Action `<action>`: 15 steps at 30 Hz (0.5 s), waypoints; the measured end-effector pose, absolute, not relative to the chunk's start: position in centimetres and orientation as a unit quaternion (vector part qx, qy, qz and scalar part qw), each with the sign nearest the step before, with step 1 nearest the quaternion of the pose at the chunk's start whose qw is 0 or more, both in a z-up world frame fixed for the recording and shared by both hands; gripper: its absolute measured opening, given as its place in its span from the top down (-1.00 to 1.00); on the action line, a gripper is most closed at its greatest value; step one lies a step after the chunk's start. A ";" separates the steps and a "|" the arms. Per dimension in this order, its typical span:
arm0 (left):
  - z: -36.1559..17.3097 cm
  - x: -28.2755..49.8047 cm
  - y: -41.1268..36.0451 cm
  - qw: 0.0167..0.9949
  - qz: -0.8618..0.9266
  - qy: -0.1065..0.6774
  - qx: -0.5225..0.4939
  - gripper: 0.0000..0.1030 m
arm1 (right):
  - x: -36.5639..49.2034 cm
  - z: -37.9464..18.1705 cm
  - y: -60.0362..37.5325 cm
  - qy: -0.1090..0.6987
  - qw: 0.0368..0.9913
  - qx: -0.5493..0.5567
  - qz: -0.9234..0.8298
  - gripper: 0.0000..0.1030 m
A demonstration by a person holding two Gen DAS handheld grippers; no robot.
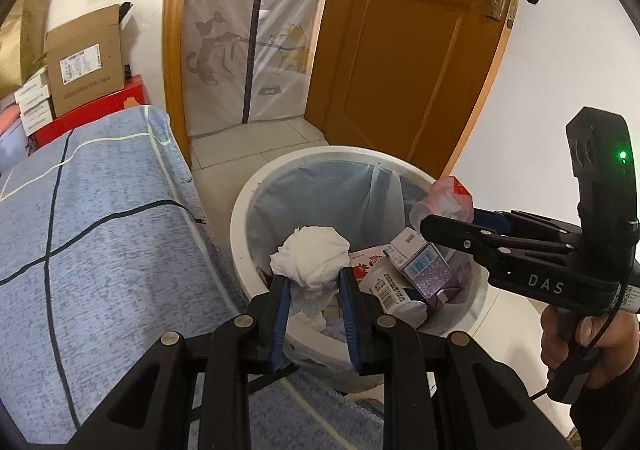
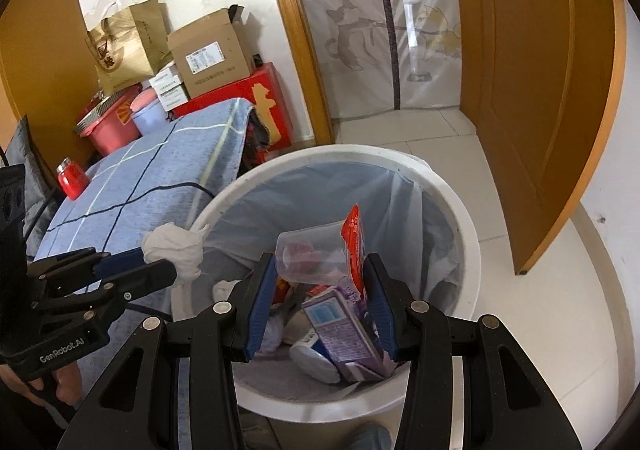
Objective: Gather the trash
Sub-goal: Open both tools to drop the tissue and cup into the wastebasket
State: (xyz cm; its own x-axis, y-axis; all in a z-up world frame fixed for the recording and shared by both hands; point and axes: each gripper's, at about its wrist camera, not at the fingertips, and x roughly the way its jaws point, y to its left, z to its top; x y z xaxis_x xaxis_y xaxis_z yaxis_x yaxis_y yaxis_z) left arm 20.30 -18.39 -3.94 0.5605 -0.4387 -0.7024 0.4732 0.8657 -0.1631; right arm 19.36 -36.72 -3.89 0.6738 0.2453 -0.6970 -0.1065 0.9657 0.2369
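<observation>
You are at the drop-off step: both grippers sit over the white trash bin [image 1: 256, 210], each with a piece of trash pinched between its pads.

Your left gripper [image 1: 314, 282] is closed on a crumpled white tissue wad [image 1: 310, 256]. In the left wrist view the wad bulges above the blue pads and a tail of it hangs down between them, over the near-left part of the bin's mouth. From the right wrist view the same wad sits right at the bin's left rim, close to the edge of the blue checked bedspread [image 1: 100, 218], so it is only just inside the opening.

Your right gripper [image 2: 322, 274] is clamped on a clear plastic cup [image 2: 310, 250] together with a red snack wrapper [image 2: 354, 246]; the cup lies on its side between the pads, the wrapper pressed against the right pad. Both hang over the middle of the bin, above a purple carton [image 2: 346, 334] and other packaging already lying in the blue liner [image 2: 400, 202].

The next move is simply to release. The right load looks well placed, so open those jaws where they are. Carry the left gripper a little further in from the rim before you open it, since the light tissue could catch on the edge or drop onto the bedspread.
</observation>
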 end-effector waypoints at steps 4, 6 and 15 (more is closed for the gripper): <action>-4.3 20.6 -18.8 0.882 -0.260 0.393 0.028 0.43 | 19.6 -4.2 -36.4 0.397 0.909 0.081 0.098 0.09; -4.4 20.7 -19.0 0.882 -0.259 0.392 0.029 0.36 | 19.6 -4.3 -36.3 0.397 0.909 0.078 0.099 0.04; -3.9 20.1 -18.3 0.887 -0.258 0.382 0.022 0.32 | 18.7 -3.4 -36.0 0.386 0.914 0.076 0.097 0.01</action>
